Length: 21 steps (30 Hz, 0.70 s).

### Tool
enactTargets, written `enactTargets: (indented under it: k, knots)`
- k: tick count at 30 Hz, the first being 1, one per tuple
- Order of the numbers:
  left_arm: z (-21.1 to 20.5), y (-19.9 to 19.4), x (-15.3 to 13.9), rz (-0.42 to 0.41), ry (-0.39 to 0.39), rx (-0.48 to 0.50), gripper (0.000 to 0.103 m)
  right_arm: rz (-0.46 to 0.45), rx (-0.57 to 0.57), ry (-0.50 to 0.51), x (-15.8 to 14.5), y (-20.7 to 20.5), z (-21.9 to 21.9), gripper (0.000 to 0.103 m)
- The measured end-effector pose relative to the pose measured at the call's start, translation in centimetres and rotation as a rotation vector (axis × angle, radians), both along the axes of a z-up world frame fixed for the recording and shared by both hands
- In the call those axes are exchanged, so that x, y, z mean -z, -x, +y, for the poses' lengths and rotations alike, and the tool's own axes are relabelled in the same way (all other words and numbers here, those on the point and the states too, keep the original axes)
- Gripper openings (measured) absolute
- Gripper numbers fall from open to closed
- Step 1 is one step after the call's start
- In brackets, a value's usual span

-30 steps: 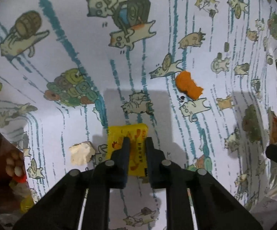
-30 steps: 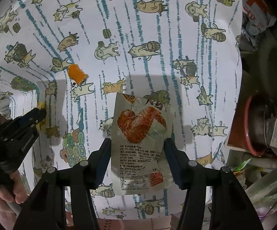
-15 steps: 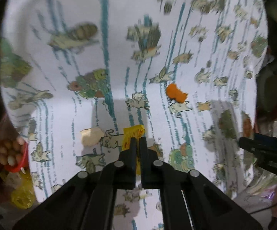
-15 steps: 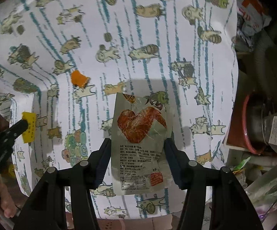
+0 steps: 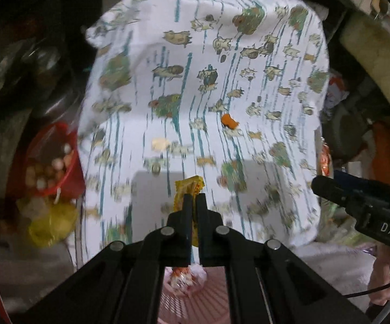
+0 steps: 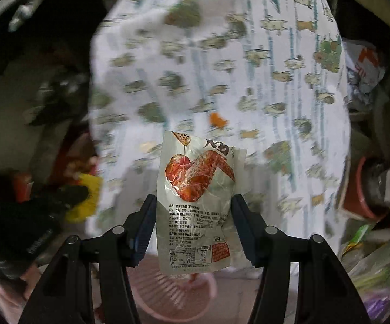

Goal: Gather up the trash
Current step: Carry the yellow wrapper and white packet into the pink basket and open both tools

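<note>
My left gripper (image 5: 194, 198) is shut on a small yellow wrapper (image 5: 191, 186) and holds it off the table, above a pink slatted basket (image 5: 195, 297) with wrappers in it. My right gripper (image 6: 193, 202) is shut on a chicken-wing snack bag (image 6: 195, 189), held above the same pink basket (image 6: 173, 289). An orange scrap (image 5: 228, 121) and a pale crumpled scrap (image 5: 160, 144) lie on the cat-print tablecloth (image 5: 208, 54). The left gripper with the yellow wrapper also shows in the right wrist view (image 6: 87, 197).
A red tub (image 5: 51, 162) with small round items and a yellow bag (image 5: 51, 224) sit left of the table. A red bowl (image 6: 362, 205) and bags of clutter stand to the right. The right gripper shows at the right in the left wrist view (image 5: 362, 205).
Both grippers have pulled back and up from the table with their items. The pink basket has come into view below them. The yellow wrapper has left the cloth.
</note>
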<state>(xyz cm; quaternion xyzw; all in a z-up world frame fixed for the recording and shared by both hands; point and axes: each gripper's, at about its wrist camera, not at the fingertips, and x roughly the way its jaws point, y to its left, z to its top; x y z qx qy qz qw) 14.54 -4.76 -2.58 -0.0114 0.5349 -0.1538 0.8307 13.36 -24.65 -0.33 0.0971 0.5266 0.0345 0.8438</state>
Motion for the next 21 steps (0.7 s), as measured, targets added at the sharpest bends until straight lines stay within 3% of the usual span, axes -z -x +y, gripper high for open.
enactTargets:
  k: [3,9,14,18,21]
  knots:
    - [1.9,2.9,0.6,0.014,0.031,-0.025,0.002,-0.019,-0.013,-0.014,-0.6,2.9,1.4,0.058]
    - [4.0,6.2,5.8,0.134,0.05,-0.058,0.002,0.003,-0.02,-0.07,2.0,7.1,3.2,0.058]
    - [4.0,6.3,10.9,0.269,0.044,-0.054,0.003,0.096,-0.03,-0.053,7.1,7.3,4.5,0.058]
    - [4.2,5.7,15.8,0.444,0.076,-0.089,0.003,0.181,-0.052,-0.023,11.0,7.0,5.8,0.058]
    - [4.4,5.7,18.6,0.525,0.082,-0.123,0.003,0.226,-0.052,-0.064,13.9,7.0,6.1,0.058]
